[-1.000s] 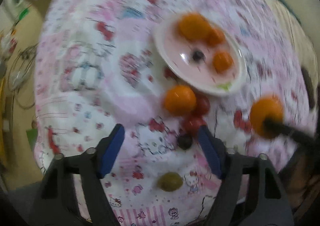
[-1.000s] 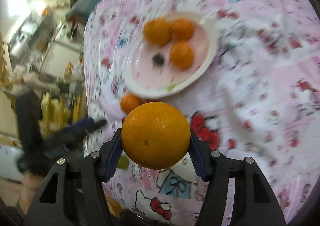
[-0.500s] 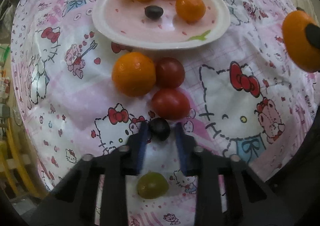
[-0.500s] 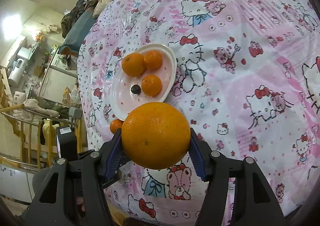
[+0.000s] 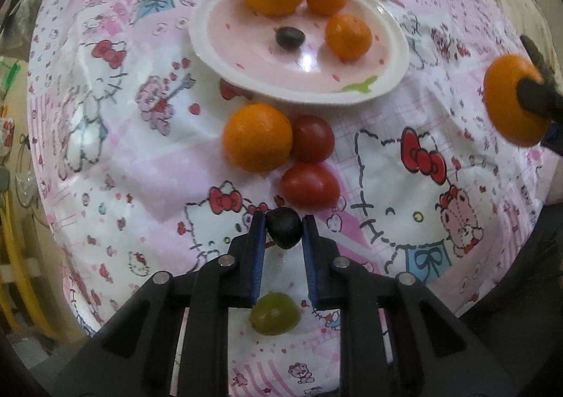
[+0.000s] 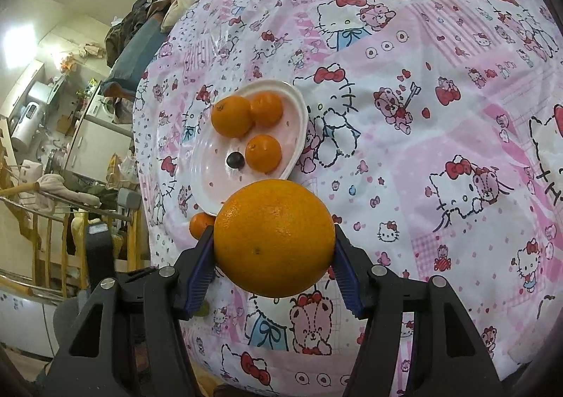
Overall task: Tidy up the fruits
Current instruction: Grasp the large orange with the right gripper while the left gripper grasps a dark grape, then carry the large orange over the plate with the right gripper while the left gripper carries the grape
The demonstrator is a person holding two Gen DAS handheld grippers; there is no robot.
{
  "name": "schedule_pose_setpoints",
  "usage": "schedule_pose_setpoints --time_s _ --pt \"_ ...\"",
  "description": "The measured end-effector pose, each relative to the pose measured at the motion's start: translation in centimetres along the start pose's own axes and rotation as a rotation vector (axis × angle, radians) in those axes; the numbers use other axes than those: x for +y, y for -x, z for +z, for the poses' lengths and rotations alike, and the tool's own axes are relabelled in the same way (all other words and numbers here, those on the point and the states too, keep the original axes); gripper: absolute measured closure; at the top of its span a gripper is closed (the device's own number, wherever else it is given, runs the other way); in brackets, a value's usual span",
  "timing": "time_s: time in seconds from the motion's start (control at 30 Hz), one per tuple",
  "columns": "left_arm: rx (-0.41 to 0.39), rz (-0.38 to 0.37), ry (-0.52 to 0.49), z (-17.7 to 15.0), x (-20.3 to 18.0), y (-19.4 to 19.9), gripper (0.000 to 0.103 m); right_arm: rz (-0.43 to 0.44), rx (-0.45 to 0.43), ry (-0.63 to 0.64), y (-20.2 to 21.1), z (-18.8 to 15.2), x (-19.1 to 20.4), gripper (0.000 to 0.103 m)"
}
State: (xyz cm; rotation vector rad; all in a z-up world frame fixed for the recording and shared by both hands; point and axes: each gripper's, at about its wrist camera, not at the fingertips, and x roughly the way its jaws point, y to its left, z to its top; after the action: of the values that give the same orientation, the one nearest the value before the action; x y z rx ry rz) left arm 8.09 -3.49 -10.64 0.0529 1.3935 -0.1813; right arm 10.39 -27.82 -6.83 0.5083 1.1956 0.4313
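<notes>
My left gripper [image 5: 283, 228] pinches a dark grape [image 5: 283, 227] at the very fingertips, just off the cloth [image 5: 105, 136]. My right gripper [image 6: 273, 238] clamps a large orange [image 6: 273, 238] in mid-air, short of the plate [image 5: 211, 34].

Risks: the grape is small, round and held only at the tips, so it may squirt out. The orange could roll off the shallow plate.

Hidden: the orange masks the tomatoes [image 5: 309, 182] in the right view; the green grape [image 5: 274, 313] lies partly behind my fingers.
</notes>
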Motion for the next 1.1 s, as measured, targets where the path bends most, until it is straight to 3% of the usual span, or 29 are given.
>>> schedule_pose_setpoints --time_s 0.17,0.33,0.6,0.83,1.1 --pt "-0.065 0.0 0.06 -0.7 1.9 2.3 0.086 -0.006 -0.004 0.01 -0.1 0.1 0.3 0.039" --pt "-0.18 -0.016 0.108 -1.4 3.5 5.4 0.086 -0.011 -0.016 0.032 0.0 0.1 0.9 0.039" --pt "-0.322 0.016 0.191 -0.5 5.0 8.0 0.086 0.014 -0.09 0.076 1.7 0.6 1.9 0.039" --pt "-0.374 0.021 0.214 1.1 5.1 10.1 0.086 0.033 -0.139 0.084 3.2 2.2 2.1 0.039" --pt "-0.362 0.048 0.193 3.8 5.1 10.6 0.086 0.031 -0.168 0.077 3.2 5.3 2.0 0.039"
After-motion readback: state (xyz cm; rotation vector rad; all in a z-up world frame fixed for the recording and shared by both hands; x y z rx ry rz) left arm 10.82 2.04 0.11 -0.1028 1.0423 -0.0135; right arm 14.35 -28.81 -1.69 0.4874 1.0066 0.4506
